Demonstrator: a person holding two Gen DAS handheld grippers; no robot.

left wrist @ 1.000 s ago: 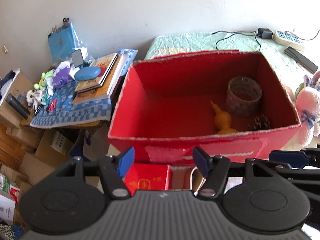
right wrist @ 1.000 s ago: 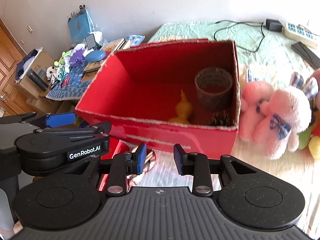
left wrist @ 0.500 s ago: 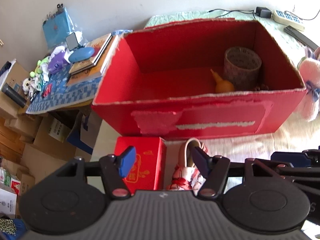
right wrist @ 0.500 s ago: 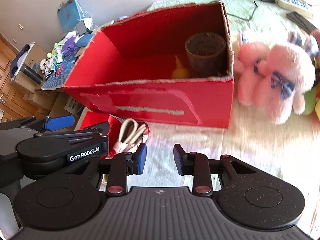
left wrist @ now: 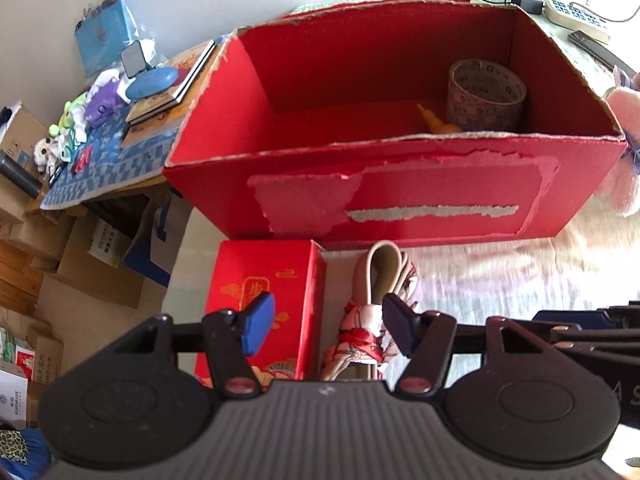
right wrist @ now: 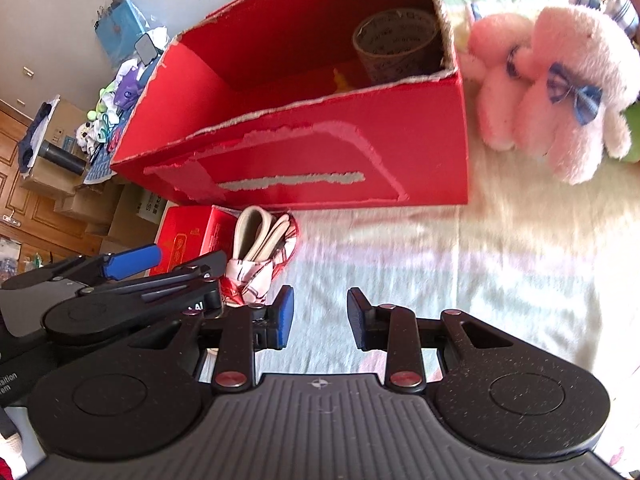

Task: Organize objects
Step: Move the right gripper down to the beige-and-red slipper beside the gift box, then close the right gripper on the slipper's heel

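Note:
A big red cardboard box (left wrist: 400, 184) stands on the bed, with a tape roll (left wrist: 486, 94) and an orange gourd (left wrist: 436, 122) inside. In front of it lie a small red gift box (left wrist: 264, 280) and a folded red-and-white umbrella (left wrist: 374, 316) with a beige loop. My left gripper (left wrist: 328, 328) hovers over these two; its jaws are closing, the umbrella and the gift box's edge lie between them, and the pads touch neither. My right gripper (right wrist: 320, 316) stands open over bare bedsheet, right of the umbrella (right wrist: 260, 256), with nothing between its fingers.
A pink plush toy (right wrist: 552, 80) lies right of the big box. A side table (left wrist: 100, 160) with books, a blue case and small toys stands to the left, cardboard cartons (left wrist: 92, 256) below it. A power strip (left wrist: 576, 14) lies behind the box.
Both grippers have sunk and tipped downward toward the bed. The small red gift box and the umbrella have come fully into view. The left jaws have narrowed slightly.

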